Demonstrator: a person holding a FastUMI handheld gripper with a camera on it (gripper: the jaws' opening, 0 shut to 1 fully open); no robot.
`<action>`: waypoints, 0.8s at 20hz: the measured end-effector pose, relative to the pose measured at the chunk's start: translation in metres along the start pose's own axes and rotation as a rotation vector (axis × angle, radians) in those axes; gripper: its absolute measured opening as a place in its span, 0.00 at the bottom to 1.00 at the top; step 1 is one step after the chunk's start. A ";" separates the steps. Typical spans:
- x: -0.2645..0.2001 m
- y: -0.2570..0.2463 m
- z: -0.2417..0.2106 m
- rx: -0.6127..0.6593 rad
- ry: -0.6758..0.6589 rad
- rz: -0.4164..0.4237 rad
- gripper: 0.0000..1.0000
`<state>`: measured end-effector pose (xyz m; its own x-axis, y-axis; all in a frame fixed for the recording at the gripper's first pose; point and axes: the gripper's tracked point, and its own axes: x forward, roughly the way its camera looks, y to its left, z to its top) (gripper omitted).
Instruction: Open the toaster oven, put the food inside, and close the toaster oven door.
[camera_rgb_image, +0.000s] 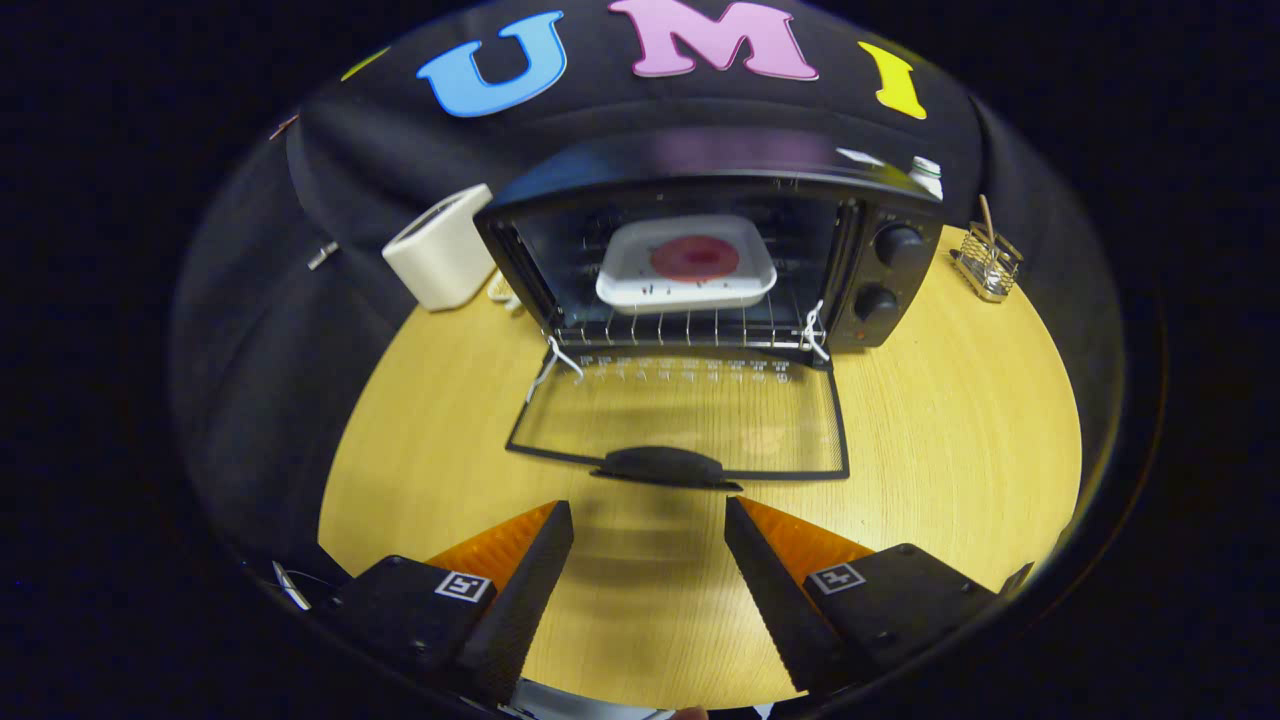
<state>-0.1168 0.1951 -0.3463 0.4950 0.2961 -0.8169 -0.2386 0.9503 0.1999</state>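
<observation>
A black toaster oven stands at the back of a round wooden table. Its glass door lies folded down flat toward me, with the dark handle at its near edge. Inside, on the wire rack, rests a white square tray carrying a round red piece of food. My gripper is open, with nothing between its fingers. It hovers over the table just short of the door handle, which lies slightly beyond the fingertips.
A white toaster-like box stands left of the oven. A small wire holder with sticks sits at the table's right back edge. Two black knobs are on the oven's right panel. Black cloth surrounds the table.
</observation>
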 end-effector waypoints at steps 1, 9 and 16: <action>0.007 0.001 -0.004 -0.014 0.015 -0.011 0.99; 0.058 -0.004 -0.030 -0.023 0.111 -0.176 1.00; 0.077 -0.006 -0.017 0.079 0.075 -0.235 0.98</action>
<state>-0.0916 0.2104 -0.4193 0.4649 0.0609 -0.8833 -0.0572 0.9976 0.0386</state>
